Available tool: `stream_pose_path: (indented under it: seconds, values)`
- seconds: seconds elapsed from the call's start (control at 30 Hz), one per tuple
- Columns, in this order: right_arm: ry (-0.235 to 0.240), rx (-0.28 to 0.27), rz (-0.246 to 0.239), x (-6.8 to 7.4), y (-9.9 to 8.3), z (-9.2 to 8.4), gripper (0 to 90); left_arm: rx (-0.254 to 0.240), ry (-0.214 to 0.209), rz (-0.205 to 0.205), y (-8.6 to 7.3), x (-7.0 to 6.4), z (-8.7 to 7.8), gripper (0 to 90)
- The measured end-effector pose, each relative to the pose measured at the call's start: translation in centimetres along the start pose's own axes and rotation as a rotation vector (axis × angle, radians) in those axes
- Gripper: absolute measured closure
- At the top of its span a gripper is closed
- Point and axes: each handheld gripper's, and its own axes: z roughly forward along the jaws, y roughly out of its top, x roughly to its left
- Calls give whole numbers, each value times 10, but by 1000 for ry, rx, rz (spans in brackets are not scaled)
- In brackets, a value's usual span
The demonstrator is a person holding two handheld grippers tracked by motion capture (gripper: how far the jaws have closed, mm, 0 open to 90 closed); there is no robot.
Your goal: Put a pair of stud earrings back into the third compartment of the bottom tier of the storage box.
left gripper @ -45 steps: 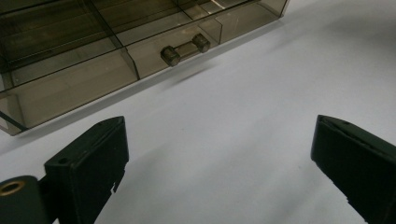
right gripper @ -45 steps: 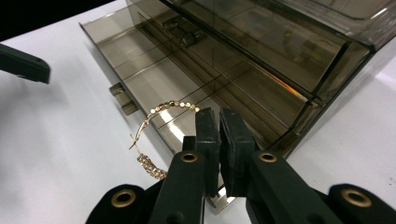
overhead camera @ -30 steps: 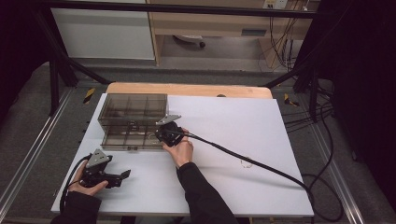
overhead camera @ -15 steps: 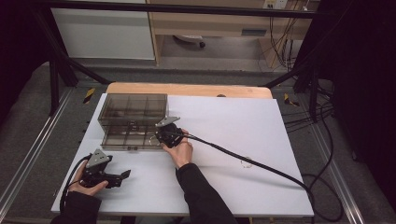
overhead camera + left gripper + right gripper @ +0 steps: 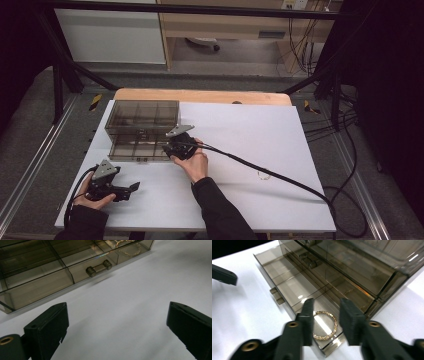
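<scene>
The gold bracelet [image 5: 325,325] lies flat in the end compartment of the pulled-out drawer [image 5: 287,285], at the corner nearest the right gripper [image 5: 325,312]. That gripper's jaws have just been opening and now stand apart above the bracelet, with nothing pinched between them, so I'd say the placing step is at its release: the bracelet is down and let go. Next, I reckon, the hand must lift straight clear of the drawer wall, then find the small handle [image 5: 98,268] on the drawer front to push it shut.

The left gripper [image 5: 131,188] rests low on the white table [image 5: 260,130], jaws wide apart and empty, well away from the smoky plastic organiser box [image 5: 142,116].

Room is tight at the drawer: its thin front rim sits just under the right jaws, and the box's upper shell overhangs behind. To the right of the box the table lies open, apart from the gripper's cable [image 5: 260,167] trailing across it toward the far edge
</scene>
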Motion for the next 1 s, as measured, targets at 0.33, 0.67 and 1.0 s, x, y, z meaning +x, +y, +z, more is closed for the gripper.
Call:
stream_pose_path:
  seconds: [0.33,0.67,1.0]
  values:
    - [-2,9,33,-5,-6,-25,351,5,-1,4,0,0,0,42]
    - [-20,5,90,-22,-19,-58,138,7,0,3,0,0,0,42]
    - [-52,3,127,-44,-43,-92,57,8,0,2,0,0,1,42]
